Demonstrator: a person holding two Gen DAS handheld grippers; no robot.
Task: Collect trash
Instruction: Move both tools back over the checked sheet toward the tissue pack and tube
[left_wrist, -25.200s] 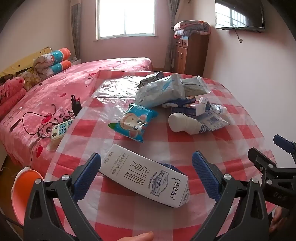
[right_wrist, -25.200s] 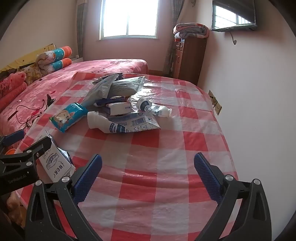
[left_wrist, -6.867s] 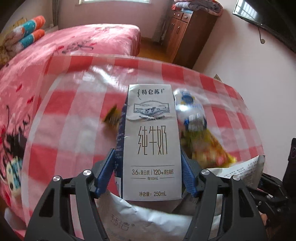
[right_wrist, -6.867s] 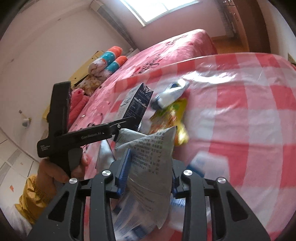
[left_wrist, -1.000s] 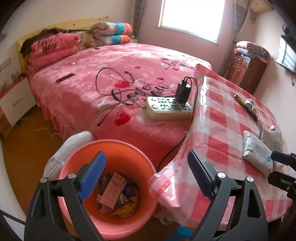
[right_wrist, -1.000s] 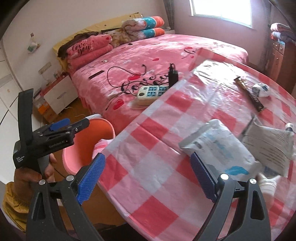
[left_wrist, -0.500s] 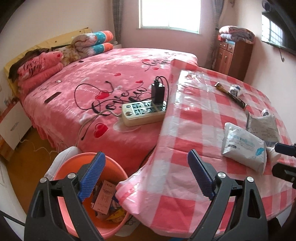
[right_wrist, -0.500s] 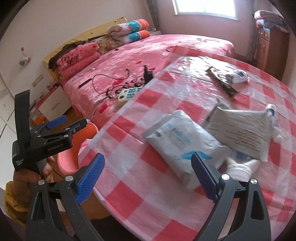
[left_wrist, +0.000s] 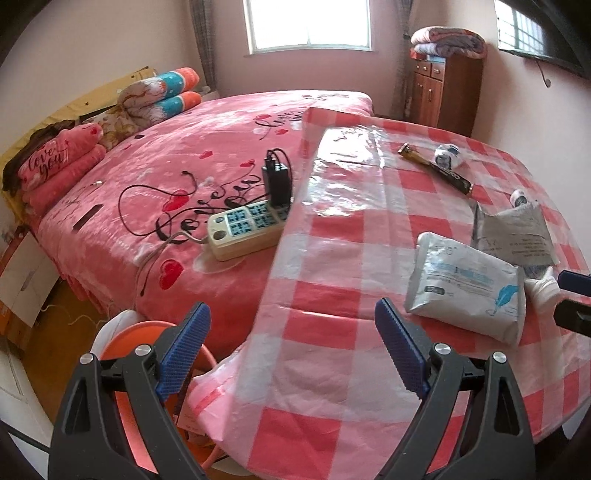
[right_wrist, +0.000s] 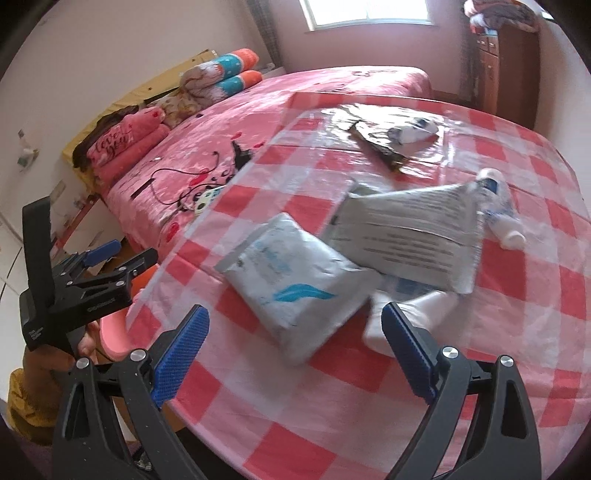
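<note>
Trash (left_wrist: 466, 283), checked tablecloth (left_wrist: 332, 387), pink bed (left_wrist: 184, 166)

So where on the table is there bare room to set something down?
The near checked cloth in front of the white packet is bare, as is the strip along the bed-side edge. It is crowded to the right, where the grey bag and bottles lie.

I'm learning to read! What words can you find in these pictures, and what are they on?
"Love you": on the pink pillow at the head of the bed.
"Love you": big black script on the pink bedspread, partly hidden by the power strip.
White pouch, grey bag, small bottles, left gripper: print too small or blurred to read.
</note>
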